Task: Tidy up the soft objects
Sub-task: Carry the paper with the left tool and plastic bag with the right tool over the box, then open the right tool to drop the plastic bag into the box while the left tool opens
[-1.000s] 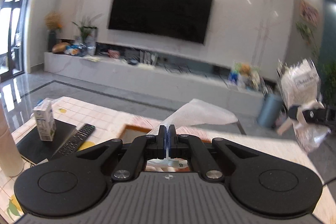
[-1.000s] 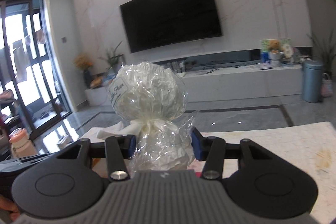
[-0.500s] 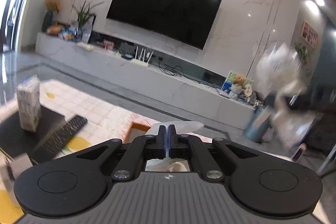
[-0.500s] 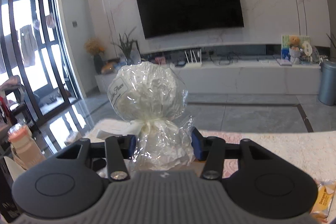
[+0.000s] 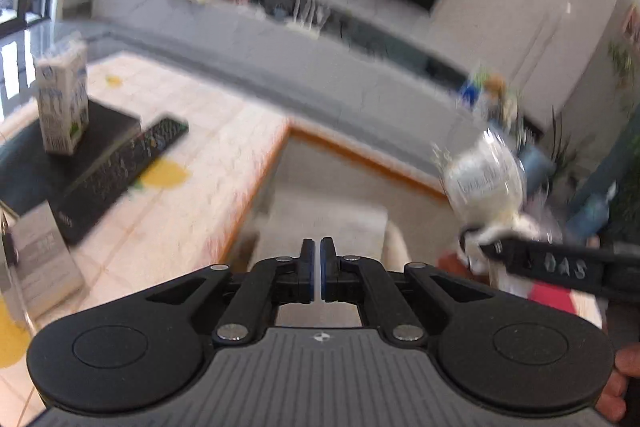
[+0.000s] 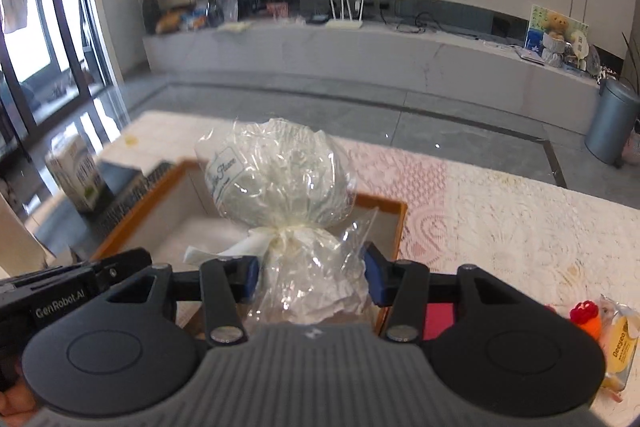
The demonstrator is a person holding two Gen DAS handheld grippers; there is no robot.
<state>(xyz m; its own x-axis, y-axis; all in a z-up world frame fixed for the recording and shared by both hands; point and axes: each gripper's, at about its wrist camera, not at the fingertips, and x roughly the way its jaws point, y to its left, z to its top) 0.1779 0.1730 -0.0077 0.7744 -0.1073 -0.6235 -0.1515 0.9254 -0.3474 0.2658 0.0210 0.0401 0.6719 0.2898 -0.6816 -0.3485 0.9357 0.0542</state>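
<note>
Bundle [image 6: 276, 183] base — hidden behind fingers [image 6: 248, 277].

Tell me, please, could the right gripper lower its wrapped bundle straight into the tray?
Probably yes: the right gripper holds the bundle over the tray, whose visible floor looks bare beneath it.

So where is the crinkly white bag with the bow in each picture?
Left wrist view: the cellophane-wrapped bundle is at the right, blurred, held by the right gripper above the tray's right side.
Right wrist view: the bundle fills the centre, its lower part pinched between the gripper's fingers, over the tray.
Shared landmark: the orange-rimmed tray; the milk carton sits left of it in both.
</note>
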